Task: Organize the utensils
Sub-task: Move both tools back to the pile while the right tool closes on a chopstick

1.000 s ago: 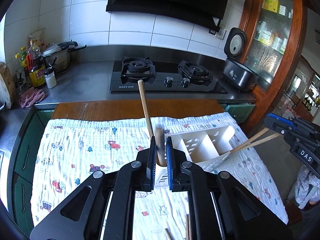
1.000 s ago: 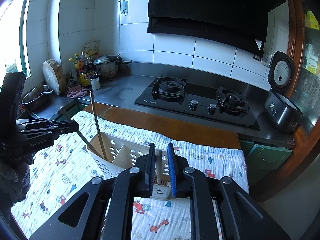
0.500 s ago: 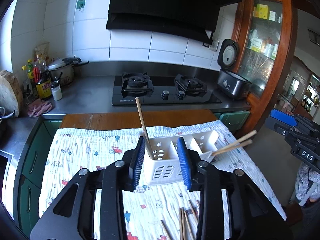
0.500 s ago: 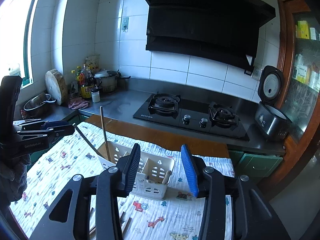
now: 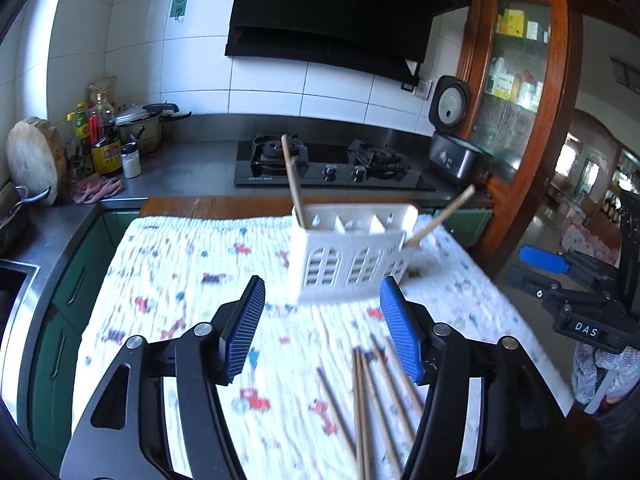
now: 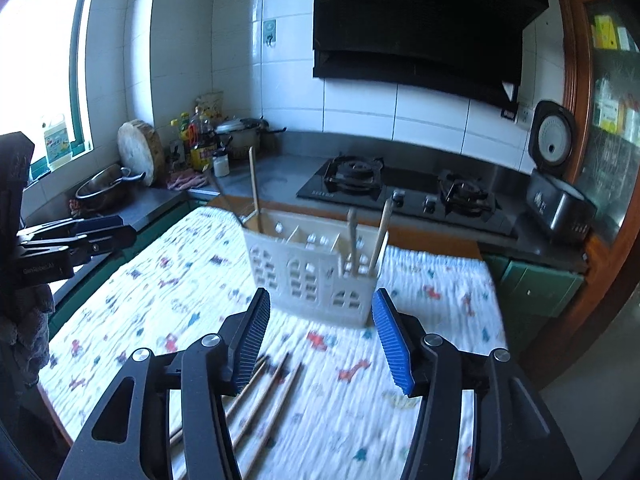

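Both tongs, left tongs [image 5: 322,326] and right tongs [image 6: 320,336], are spread wide and empty, and those loose chopsticks [image 5: 372,396] near the tabletop's front edge look light, stiff and roll-prone, so I'd pinch one mid-shaft for the white caddy [image 5: 352,256].

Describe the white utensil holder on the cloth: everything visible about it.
The white utensil holder looks like plastic: a rectangular caddy, its walls pierced with arched, window-like slots, split by dividers into compartments. It stands upright on the printed cloth, in front of the stove. Wooden sticks lean out of both end compartments: two chopsticks at one end, a long stick at the other. Neither gripper touches it; the right gripper hangs open before it.
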`<action>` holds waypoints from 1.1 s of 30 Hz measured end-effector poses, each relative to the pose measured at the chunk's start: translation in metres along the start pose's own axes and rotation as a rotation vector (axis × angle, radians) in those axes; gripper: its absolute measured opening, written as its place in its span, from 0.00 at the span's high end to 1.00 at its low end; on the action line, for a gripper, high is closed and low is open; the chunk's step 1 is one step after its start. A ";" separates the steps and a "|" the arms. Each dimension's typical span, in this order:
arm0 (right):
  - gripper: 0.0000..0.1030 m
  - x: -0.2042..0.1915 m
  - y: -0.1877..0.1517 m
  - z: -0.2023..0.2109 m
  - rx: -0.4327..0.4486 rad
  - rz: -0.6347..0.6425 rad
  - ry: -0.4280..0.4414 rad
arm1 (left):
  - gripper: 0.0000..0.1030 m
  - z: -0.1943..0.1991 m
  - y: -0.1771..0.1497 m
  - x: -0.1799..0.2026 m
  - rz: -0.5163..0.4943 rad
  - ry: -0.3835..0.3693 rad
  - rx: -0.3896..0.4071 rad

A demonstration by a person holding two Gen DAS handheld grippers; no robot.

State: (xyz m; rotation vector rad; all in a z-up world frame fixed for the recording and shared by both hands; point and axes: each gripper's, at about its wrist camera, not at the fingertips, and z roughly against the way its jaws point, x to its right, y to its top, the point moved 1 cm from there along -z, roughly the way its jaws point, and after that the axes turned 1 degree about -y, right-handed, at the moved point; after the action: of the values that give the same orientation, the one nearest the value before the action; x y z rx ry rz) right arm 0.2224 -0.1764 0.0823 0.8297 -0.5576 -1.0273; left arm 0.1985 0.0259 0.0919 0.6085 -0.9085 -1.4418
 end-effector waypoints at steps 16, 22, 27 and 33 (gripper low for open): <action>0.50 -0.037 -0.130 -0.020 -0.166 -0.086 0.045 | 0.40 0.008 -0.105 -0.015 0.070 0.036 -0.105; 0.62 -0.050 -0.157 -0.030 -0.218 -0.107 0.038 | 0.40 0.004 -0.137 -0.018 0.080 0.044 -0.157; 0.73 -0.054 -0.174 -0.040 -0.257 -0.153 0.046 | 0.40 0.002 -0.156 -0.020 0.104 0.034 -0.188; 0.81 -0.064 -0.177 -0.046 -0.266 -0.135 0.020 | 0.41 0.000 -0.168 -0.020 0.108 0.031 -0.207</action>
State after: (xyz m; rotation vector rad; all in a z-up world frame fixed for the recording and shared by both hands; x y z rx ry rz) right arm 0.1375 -0.1505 -0.0904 0.6467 -0.3416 -1.1865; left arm 0.1052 0.0326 -0.0486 0.4196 -0.7454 -1.4037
